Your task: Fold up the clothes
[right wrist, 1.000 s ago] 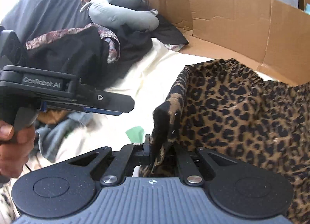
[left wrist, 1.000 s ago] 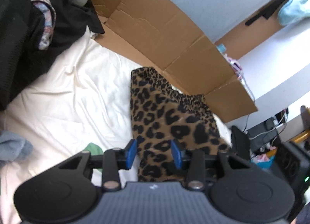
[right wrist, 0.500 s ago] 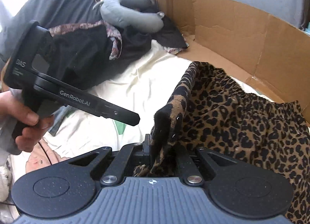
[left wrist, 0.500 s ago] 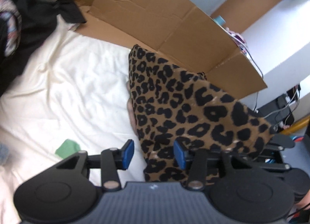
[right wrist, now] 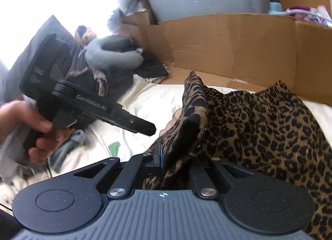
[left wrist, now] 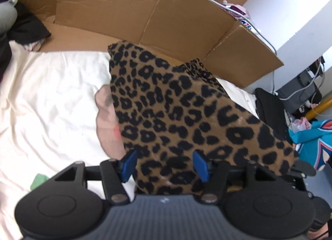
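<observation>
Right wrist view: the leopard-print garment (right wrist: 259,127) rises from the right gripper (right wrist: 166,161), whose jaws are pinched tight on a bunched edge, the cloth spreading away to their right over the cream sheet (right wrist: 149,98). In the left wrist view the left gripper (left wrist: 164,165) has its jaws opening, blue pads (left wrist: 128,164) apart on either side of the fabric and, as far as I can tell, not pressing it. Beyond lies the cardboard box wall (left wrist: 124,11). To fold well, the left jaws likely need to reach a free corner and close on it before both hands pull the cloth taut and lay it flat.
</observation>
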`<state>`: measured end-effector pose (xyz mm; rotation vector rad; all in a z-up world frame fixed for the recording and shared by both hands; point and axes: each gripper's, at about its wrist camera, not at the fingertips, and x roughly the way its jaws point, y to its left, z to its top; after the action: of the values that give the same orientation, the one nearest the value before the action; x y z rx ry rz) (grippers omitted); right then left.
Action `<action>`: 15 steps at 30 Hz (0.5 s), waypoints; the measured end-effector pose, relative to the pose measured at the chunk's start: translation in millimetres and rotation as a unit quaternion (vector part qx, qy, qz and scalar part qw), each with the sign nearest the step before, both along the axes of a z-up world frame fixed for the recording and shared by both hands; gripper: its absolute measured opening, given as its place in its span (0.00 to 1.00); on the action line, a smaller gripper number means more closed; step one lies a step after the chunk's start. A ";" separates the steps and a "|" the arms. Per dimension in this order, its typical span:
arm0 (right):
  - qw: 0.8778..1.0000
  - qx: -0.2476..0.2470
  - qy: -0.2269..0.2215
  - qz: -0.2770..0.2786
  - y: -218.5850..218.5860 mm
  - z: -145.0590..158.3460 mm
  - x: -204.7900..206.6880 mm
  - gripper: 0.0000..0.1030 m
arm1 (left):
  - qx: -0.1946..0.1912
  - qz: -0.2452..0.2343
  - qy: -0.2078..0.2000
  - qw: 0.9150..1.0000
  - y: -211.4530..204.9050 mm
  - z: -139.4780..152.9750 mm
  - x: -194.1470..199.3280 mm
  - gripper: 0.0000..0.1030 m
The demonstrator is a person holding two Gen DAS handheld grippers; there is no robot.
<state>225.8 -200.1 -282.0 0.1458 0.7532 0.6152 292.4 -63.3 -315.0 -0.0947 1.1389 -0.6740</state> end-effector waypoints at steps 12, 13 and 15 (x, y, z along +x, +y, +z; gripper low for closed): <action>0.995 0.035 0.018 -0.095 -81.8 -12.1 -0.5 0.01 | 0.068 -0.058 -0.003 0.996 -2.5 1.2 -15.4 0.71; 0.994 0.035 0.017 -0.099 -86.4 -13.0 -1.9 0.01 | 0.072 -0.059 0.000 0.996 -1.1 1.1 -16.9 0.71; 0.992 0.036 0.015 -0.119 -95.7 -14.9 -4.5 0.01 | 0.081 -0.068 0.005 0.994 0.4 3.0 -19.7 0.71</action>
<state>221.3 -295.7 -296.9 0.3076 0.7300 0.4148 272.7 -62.8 -312.0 0.1181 1.2124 -0.6998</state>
